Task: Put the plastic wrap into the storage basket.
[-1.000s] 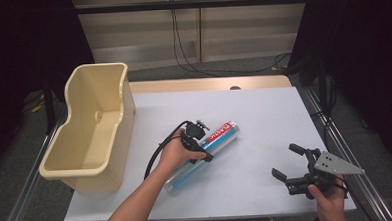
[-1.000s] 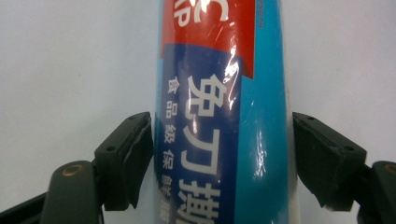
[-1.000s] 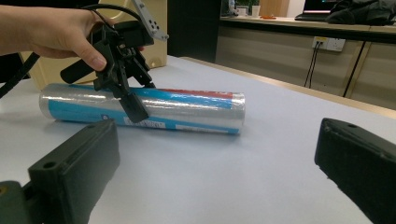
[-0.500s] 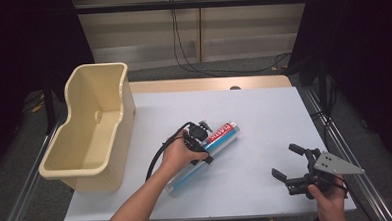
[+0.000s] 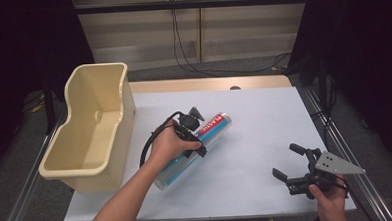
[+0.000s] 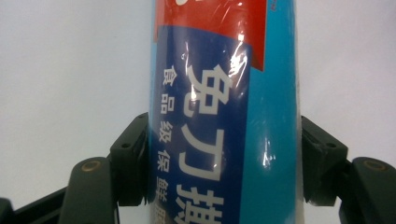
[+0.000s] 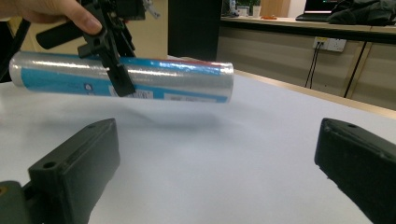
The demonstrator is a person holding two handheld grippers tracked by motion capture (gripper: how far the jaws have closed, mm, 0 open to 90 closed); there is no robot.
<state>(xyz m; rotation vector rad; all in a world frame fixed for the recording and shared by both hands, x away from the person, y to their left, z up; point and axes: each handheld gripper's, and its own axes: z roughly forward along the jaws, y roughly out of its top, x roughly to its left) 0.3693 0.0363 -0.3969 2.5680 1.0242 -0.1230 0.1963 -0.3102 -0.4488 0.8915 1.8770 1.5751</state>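
A white-topped bench (image 5: 255,138) is shown across the centre of the high view, with a wooden edge strip along its far side. A cream plastic bin (image 5: 92,127), open at the top and apparently empty, is set at the left of the frame, overhanging the bench's left edge. A roll of cling film (image 5: 195,145), wrapped in blue, red and silver printed packaging, is seen at centre frame, lying diagonally from lower left to upper right. The left claw (image 5: 192,135) is held by a hand at centre frame and is closed across the roll's middle; in the left gripper view both black jaws are pressed against the sides of the roll (image 6: 224,116), which runs up the middle of the frame with white printed characters on blue. In the right gripper view the roll (image 7: 126,77) is placed at upper left, tilted slightly, and appears to be lifted just clear of the bench surface, though contact at its hidden far end cannot be ruled out. The right claw (image 5: 289,162) is held at the lower right of the high view, well apart from the roll, with its jaws spread wide and nothing between them; a grey three-cornered plate is carried on top. Cables are seen hanging behind the bench at the top of the frame.
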